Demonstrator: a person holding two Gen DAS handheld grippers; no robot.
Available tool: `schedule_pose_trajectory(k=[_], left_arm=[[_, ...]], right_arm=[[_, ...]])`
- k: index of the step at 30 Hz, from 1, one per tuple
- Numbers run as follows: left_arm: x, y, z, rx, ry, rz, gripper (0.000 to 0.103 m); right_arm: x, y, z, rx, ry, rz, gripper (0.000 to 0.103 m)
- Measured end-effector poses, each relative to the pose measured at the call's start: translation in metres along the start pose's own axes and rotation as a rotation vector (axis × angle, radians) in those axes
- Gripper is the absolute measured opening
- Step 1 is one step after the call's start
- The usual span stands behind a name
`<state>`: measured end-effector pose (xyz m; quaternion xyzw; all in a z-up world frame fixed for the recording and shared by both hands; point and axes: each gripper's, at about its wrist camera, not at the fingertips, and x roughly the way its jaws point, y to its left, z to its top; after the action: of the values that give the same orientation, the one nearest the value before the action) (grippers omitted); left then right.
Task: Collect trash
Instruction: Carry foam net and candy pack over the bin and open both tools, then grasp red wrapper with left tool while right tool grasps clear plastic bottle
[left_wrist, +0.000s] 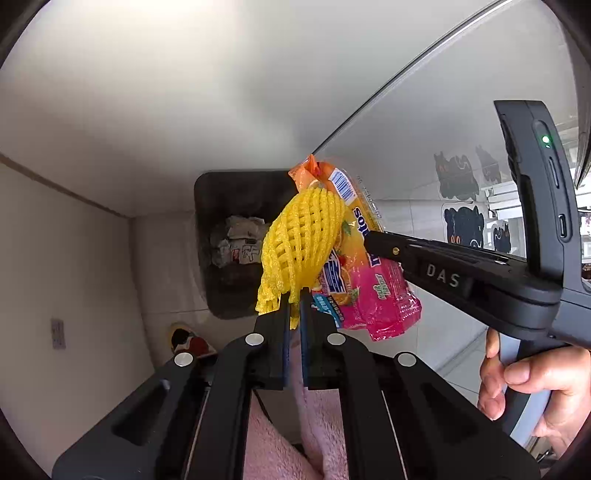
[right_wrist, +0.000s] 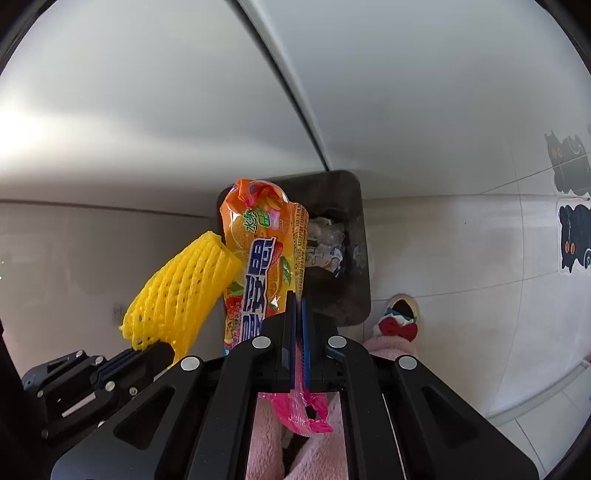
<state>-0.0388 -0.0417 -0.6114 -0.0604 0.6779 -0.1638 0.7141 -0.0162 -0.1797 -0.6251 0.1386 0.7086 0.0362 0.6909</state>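
My left gripper (left_wrist: 294, 295) is shut on a yellow foam fruit net (left_wrist: 299, 243), held in the air above a dark trash bin (left_wrist: 210, 206) on the floor. My right gripper (right_wrist: 298, 301) is shut on an orange and pink candy wrapper (right_wrist: 258, 258), also held above the bin (right_wrist: 354, 206). The net (right_wrist: 181, 291) and the wrapper (left_wrist: 373, 280) hang side by side, touching. The right gripper (left_wrist: 373, 240) shows in the left wrist view, the left gripper (right_wrist: 155, 354) in the right wrist view. Crumpled paper (left_wrist: 240, 240) lies inside the bin.
The bin stands against a white wall on a pale tiled floor (right_wrist: 461, 258). A slipper with a red bow (right_wrist: 400, 321) is beside the bin. Black cat stickers (right_wrist: 572, 236) are on the floor to the right. A pink fuzzy fabric (left_wrist: 325, 424) is below the grippers.
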Motion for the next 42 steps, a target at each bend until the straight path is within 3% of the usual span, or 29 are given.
schedule_pose_trajectory(k=[2,7,9,10,11,15,21,31,36,42], left_arm=[[0.003,0.001,0.002,-0.003,-0.002,-0.001,0.005],[0.002,0.003,0.004,-0.001,0.007,-0.002,0.026],[-0.002,0.002,0.005,0.000,0.004,0.004,0.032],[-0.004,0.003,0.005,-0.001,0.001,0.007,0.035],[-0.005,0.002,0.005,-0.003,-0.001,0.012,0.037],[-0.013,0.004,0.006,-0.009,-0.001,0.030,0.057],[-0.047,-0.004,0.008,0.021,-0.030,0.061,0.077],[-0.134,-0.023,0.003,0.061,-0.125,0.076,0.095],[-0.187,-0.027,-0.003,0.058,-0.199,0.080,0.095],[-0.254,-0.030,0.002,0.044,-0.343,0.089,0.095]], right_arm=[[0.005,-0.001,0.004,0.003,0.007,-0.002,0.006],[0.006,-0.004,0.009,0.031,0.014,0.007,0.010],[0.007,-0.004,0.012,0.034,0.007,0.008,0.030],[0.005,-0.003,0.012,0.034,0.001,0.011,0.062],[0.002,-0.002,0.013,0.035,-0.015,0.011,0.071],[-0.011,0.004,0.014,0.020,-0.041,-0.014,0.075],[-0.047,0.010,0.015,-0.005,-0.076,-0.041,0.097],[-0.139,0.028,-0.005,-0.092,-0.156,-0.090,0.100],[-0.195,0.034,-0.023,-0.128,-0.213,-0.097,0.100],[-0.264,0.039,-0.029,-0.140,-0.338,-0.090,0.100]])
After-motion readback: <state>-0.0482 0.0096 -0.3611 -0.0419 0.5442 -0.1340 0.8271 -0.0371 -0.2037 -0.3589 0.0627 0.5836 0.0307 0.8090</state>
